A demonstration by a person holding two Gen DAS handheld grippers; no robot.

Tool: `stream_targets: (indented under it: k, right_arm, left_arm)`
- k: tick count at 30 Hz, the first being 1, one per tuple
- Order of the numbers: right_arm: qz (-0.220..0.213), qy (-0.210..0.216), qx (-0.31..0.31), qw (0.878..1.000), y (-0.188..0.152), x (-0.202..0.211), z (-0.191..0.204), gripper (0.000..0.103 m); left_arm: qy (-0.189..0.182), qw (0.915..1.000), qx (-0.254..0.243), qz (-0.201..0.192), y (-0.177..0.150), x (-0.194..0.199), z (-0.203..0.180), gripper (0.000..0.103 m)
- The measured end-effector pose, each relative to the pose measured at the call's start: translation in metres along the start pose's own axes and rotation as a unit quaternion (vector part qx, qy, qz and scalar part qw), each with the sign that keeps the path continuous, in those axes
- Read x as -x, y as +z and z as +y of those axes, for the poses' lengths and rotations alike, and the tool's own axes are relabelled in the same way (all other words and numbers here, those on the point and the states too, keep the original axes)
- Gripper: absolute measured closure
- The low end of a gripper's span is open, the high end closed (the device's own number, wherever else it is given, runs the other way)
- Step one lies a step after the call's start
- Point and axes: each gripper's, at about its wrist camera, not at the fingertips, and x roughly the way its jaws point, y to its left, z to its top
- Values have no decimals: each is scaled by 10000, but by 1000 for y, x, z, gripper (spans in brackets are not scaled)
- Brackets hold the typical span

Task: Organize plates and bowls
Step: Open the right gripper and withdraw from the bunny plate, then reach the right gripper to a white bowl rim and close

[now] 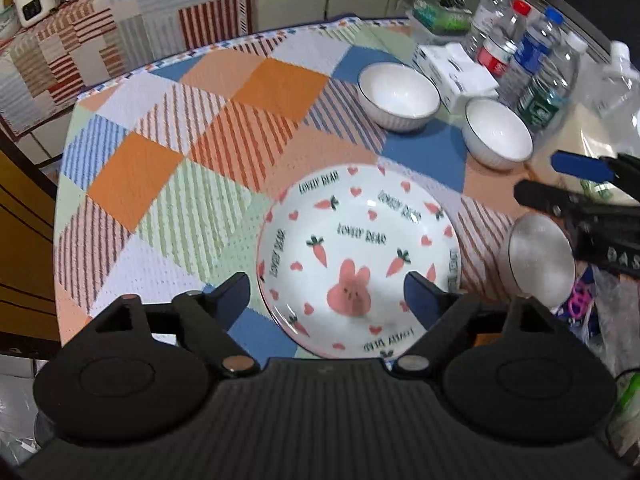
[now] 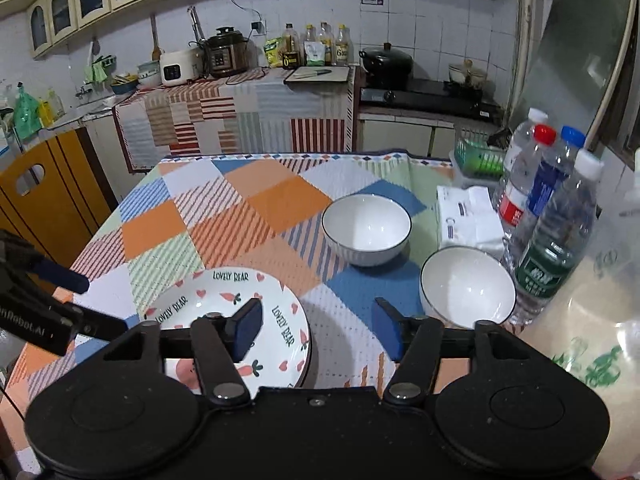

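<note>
A white plate (image 1: 360,256) with a pink rabbit, carrots and "LOVELY BEAR" print lies on the patchwork tablecloth (image 1: 168,152). My left gripper (image 1: 326,300) is open and empty, hovering over the plate's near part. Two white ribbed bowls with dark rims stand beyond: a far one (image 1: 398,94) and a nearer one (image 1: 498,132). In the right wrist view, my right gripper (image 2: 318,330) is open and empty, above the cloth between the plate (image 2: 236,312) and the nearer bowl (image 2: 466,288). The far bowl (image 2: 366,228) stands behind.
Several water bottles (image 2: 552,216) and a tissue pack (image 2: 466,216) crowd the table's right side, with a green basket (image 2: 480,156) behind. A round metal object (image 1: 540,258) lies right of the plate. A wooden chair (image 2: 44,196) stands left of the table. A kitchen counter is beyond.
</note>
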Motion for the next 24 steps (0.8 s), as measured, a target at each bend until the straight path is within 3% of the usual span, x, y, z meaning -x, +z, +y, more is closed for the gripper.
stream_targets:
  k: [9,10,11,12,15,18,22,24]
  right_arm:
    - [88,204,118,9997,39,-3,-16,28]
    - [103,227,33,9997,44,-7,-21,22]
    - [144,259,-70,9995,50,-12,-27,9]
    - [174,276,-121,9994,55,-17,-31,6]
    - [5,326,-254,9991,68,-33,-48,6]
    - [66,597,-614,9963,81,-55,-68,7]
    - [455,944,-1260,9865,90,-98,-93,13]
    - [726,914,-1627,9797,91,-124,-104,13]
  left_arm:
    - [189,9996,-19,-194,45,-2,-2,14]
    - [190,9995,-24,-234,51,-4,-2,14]
    - [183,9994,-44,-279,58,-8,-3,14]
    - [164,9993,-73,-336,65,-12,-4,14]
    - [118,9982,11,-581,82,-25,-3,14]
    - [120,9983,122,-553,98,-49,-3,16]
    - [-287,9977,358,-504,116,-82,0,18]
    - [-347,9965,452,-609,122,-98,-2,18]
